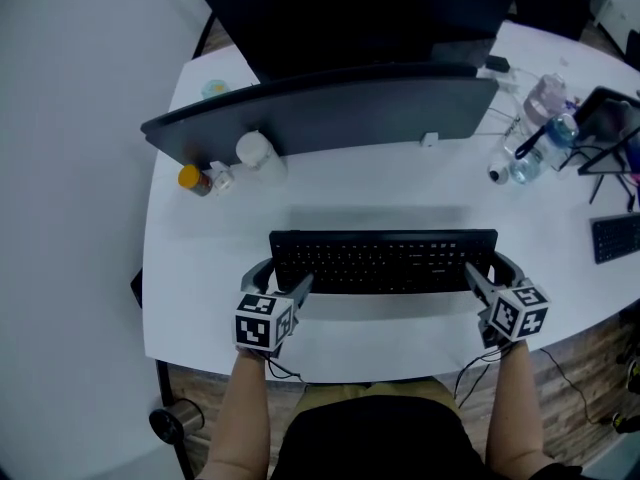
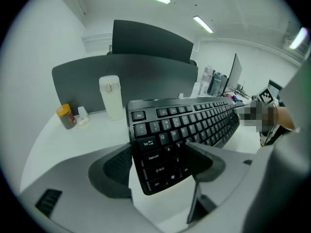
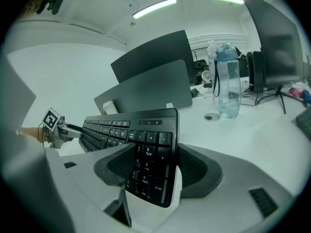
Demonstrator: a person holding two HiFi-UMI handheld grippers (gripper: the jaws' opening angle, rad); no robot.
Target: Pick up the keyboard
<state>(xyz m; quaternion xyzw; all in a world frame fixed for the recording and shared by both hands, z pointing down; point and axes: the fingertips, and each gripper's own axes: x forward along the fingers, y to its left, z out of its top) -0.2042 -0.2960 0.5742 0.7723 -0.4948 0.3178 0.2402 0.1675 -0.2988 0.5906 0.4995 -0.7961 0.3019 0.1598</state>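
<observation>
Left claw (image 1: 282, 278) and right claw (image 1: 490, 271) each clamp a keyboard (image 1: 383, 258) end (the lift step, seemingly off the worktop (image 1: 350, 183)); next, raise both ends evenly.

Your keyboard (image 1: 384, 260) hangs over the desk (image 1: 400, 183), left claw (image 1: 280, 277) at its left end, right claw (image 1: 492, 272) at its right; partition (image 1: 330, 118) behind, bottles (image 1: 545, 101) far right.

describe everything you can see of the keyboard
The keyboard is black, full-size and plastic-looking, with white-lettered keys and a number pad at its right end. It sits roughly level, long side across the person's front, and seems slightly off the white table, judging by the shadow beneath it. The left gripper clamps its left end and the right gripper its number-pad end. Nothing else is seen touching it.
</observation>
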